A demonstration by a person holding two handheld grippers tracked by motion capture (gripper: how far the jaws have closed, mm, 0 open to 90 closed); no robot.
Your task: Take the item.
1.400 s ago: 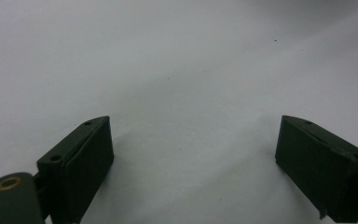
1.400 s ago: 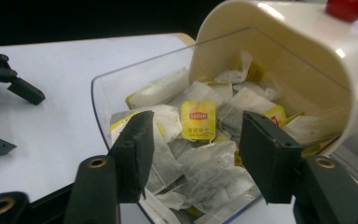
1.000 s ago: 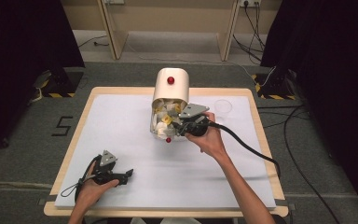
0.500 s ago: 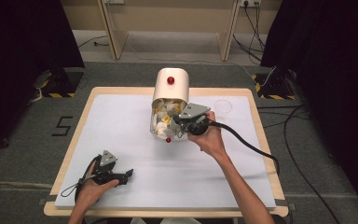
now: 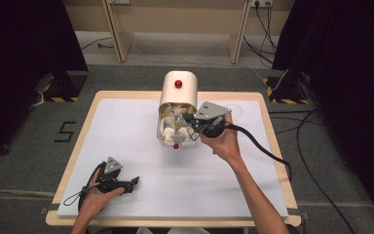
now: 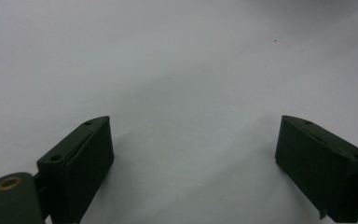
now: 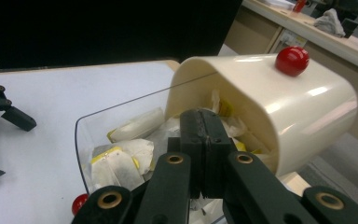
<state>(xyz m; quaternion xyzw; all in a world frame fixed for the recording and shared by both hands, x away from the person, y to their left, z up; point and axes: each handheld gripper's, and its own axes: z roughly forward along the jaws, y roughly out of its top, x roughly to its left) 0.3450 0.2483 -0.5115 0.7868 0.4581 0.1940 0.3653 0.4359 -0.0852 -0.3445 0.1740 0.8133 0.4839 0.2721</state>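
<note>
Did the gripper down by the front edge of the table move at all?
No. The left gripper lies at the same spot on the white table near its front left corner, jaws open, as a second ago.

bare white table sheet lies open on the left; the cream dome-lidded clear container blocks the middle back.

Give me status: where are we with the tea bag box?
Done: the box's cream lid is rolled back, tea bags exposed. In hand: the right gripper is inside the opening, jaws shut; whether a bag is pinched between them can't be told. Left: no tea bag lies on the table yet. The left gripper rests open over bare table.
</note>
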